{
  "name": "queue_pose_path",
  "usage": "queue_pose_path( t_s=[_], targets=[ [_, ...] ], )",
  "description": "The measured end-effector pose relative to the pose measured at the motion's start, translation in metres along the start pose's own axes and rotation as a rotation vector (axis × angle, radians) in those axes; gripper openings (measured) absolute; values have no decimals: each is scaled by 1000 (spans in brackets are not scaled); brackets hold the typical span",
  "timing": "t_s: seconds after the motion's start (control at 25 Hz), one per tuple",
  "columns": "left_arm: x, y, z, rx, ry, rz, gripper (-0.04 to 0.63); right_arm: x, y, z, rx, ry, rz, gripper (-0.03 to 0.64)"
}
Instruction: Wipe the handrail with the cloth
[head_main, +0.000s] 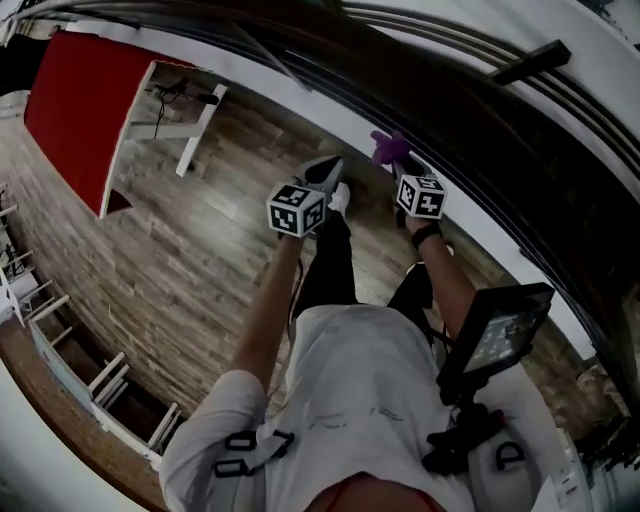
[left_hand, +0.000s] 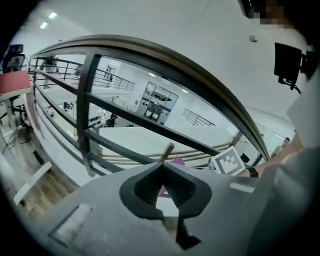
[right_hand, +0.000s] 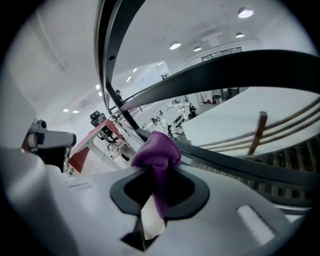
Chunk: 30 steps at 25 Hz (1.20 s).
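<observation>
The purple cloth (right_hand: 157, 150) bunches out of my right gripper (right_hand: 159, 167), whose jaws are shut on it. In the head view that cloth (head_main: 390, 148) sits just short of the dark curved handrail (head_main: 470, 110), not touching it as far as I can tell. The rail's bars (right_hand: 240, 70) arch close over the right gripper. My left gripper (head_main: 325, 172) is held beside the right one, a little left of it and lower. Its jaws (left_hand: 162, 165) meet at the tips with nothing held, facing the handrail (left_hand: 200, 70) and its dark posts (left_hand: 86, 100).
I stand on a wooden floor (head_main: 200, 250) beside the white ledge (head_main: 330, 110) under the railing. A red panel (head_main: 80, 110) and a white desk frame (head_main: 195, 125) lie far left. A tablet on a chest mount (head_main: 500, 335) hangs at my right side.
</observation>
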<state>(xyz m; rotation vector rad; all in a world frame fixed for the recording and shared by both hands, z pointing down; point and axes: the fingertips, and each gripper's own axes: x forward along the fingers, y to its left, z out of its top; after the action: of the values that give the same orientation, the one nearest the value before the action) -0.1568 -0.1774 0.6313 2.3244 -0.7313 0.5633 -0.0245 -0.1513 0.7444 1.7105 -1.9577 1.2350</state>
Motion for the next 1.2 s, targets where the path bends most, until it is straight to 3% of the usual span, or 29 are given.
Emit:
queue_pose_path(
  t_s=[0.24, 0.52, 0.64, 0.76, 0.88, 1.2],
  targets=[
    [-43, 106, 12, -103, -90, 108, 0, 126, 97, 42, -81, 26, 93, 52],
    [-43, 167, 21, -133, -133, 108, 0, 247, 171, 89, -126, 9, 124, 52],
    [-47, 175, 25, -150, -149, 109, 0, 276, 199, 104, -153, 5, 158, 52],
    [-46, 168, 34, -134, -150, 117, 0, 286, 203, 126, -158, -5, 169, 52],
    [-47, 170, 31, -140, -141, 137, 0, 284, 196, 136, -159, 1, 120, 52],
    [-36, 171, 27, -124, -129, 107, 0, 263, 162, 113, -204, 63, 50, 52]
  ],
)
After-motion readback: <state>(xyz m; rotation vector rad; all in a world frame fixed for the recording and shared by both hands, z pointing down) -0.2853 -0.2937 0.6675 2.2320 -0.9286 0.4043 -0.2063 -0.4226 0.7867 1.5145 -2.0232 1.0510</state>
